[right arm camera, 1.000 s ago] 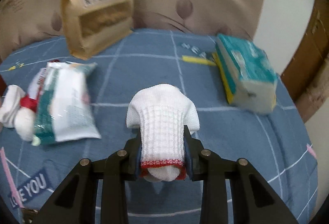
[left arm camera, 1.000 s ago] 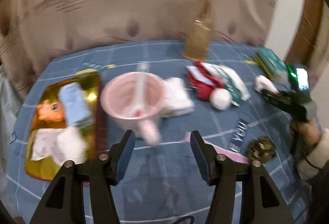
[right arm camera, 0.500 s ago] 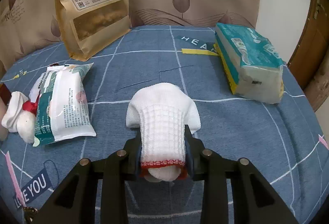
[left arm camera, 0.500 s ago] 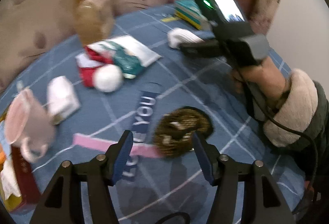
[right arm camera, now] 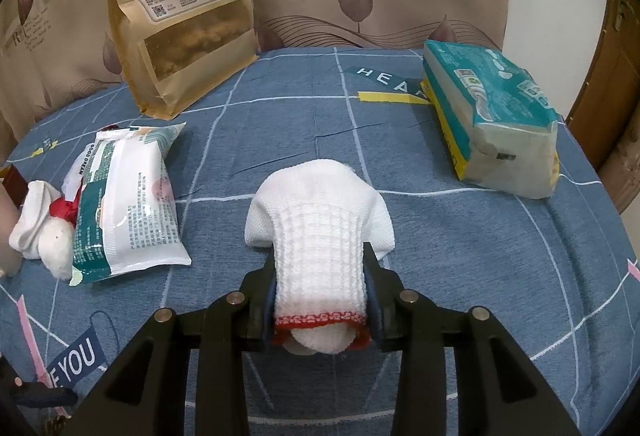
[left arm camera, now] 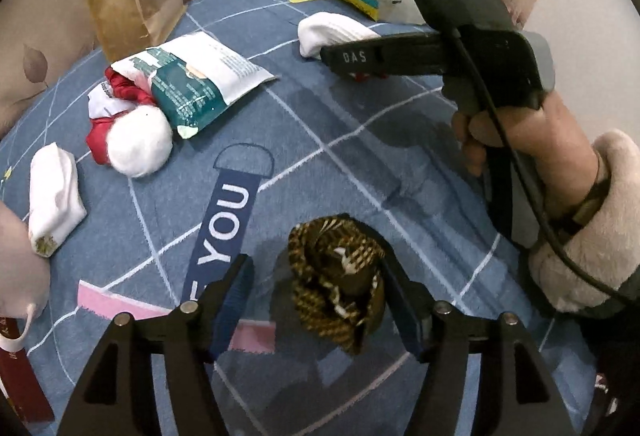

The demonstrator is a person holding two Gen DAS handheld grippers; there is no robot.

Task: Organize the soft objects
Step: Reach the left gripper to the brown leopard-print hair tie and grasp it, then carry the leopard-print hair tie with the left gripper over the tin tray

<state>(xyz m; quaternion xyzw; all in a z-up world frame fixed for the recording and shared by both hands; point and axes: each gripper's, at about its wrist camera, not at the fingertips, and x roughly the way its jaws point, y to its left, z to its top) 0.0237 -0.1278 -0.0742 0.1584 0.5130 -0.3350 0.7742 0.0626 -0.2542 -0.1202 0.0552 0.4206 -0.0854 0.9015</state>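
Mid-pickup on two soft items. Left gripper (left arm camera: 316,300) spread wide, just been opening, straddling brown patterned cloth (left arm camera: 338,284) at lower centre, untouched. Right gripper (right arm camera: 320,296) loosening, pads still against white sock (right arm camera: 320,232) at frame centre. Next: close left fingers on cloth.

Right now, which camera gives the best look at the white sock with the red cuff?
The right wrist view: the white sock fills the centre, knit and red cuff clear, held between the right tool pads. The left wrist view shows only its toe end, mostly hidden behind that tool.
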